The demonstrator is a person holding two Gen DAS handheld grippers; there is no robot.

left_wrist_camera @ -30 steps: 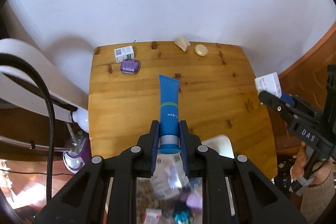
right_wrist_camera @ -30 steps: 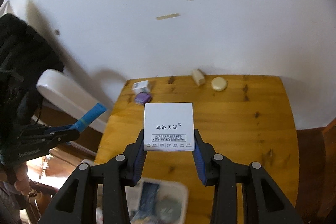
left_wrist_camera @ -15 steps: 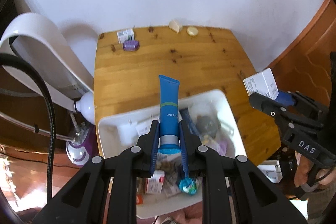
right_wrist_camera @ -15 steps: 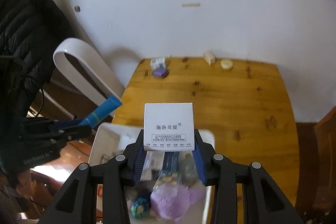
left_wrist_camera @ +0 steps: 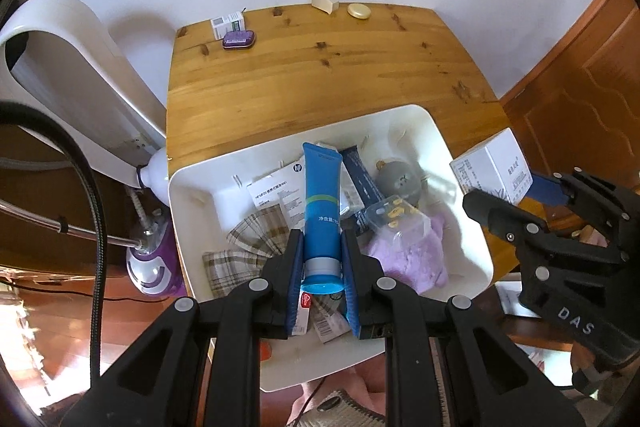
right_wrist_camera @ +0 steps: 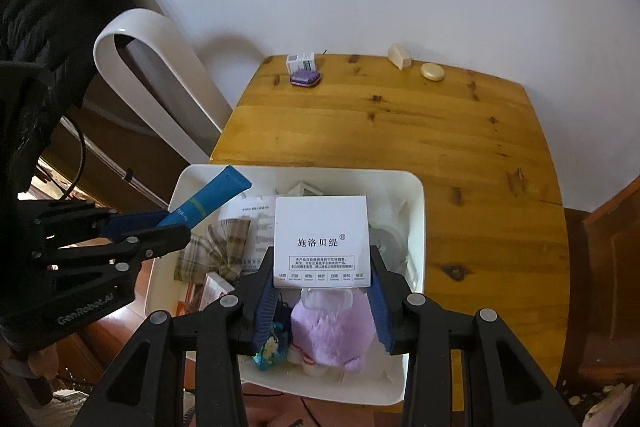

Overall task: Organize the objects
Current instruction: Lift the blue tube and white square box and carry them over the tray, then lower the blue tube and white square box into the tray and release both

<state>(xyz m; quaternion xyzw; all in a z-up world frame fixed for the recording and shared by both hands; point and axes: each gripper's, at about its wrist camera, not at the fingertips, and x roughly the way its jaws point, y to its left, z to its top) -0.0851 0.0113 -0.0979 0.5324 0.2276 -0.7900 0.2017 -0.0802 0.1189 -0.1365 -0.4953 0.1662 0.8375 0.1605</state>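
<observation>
My left gripper (left_wrist_camera: 322, 251) is shut on a blue tube (left_wrist_camera: 322, 203), held cap-down above the white bin (left_wrist_camera: 188, 211). The same tube (right_wrist_camera: 212, 201) shows at the left of the right wrist view, over the bin's left rim. My right gripper (right_wrist_camera: 320, 291) is shut on a white box (right_wrist_camera: 320, 241) with printed text, above the white bin (right_wrist_camera: 414, 187). That box (left_wrist_camera: 492, 167) appears at the right in the left wrist view. The bin holds a purple plush (right_wrist_camera: 330, 327), a plaid cloth (left_wrist_camera: 244, 247), a grey toy (left_wrist_camera: 398, 183), papers and small packs.
The wooden table (left_wrist_camera: 320, 75) carries a small white box (left_wrist_camera: 228, 23) and a purple case (left_wrist_camera: 239, 39) at its far left, and a beige wedge (left_wrist_camera: 324, 1) and a round beige disc (left_wrist_camera: 359, 11) by the wall. A white curved appliance (left_wrist_camera: 72, 67) stands left of the table.
Both grippers have pulled back and risen with the tube and the box still held. The bin, out of sight a second ago, now fills the lower part of both views.
</observation>
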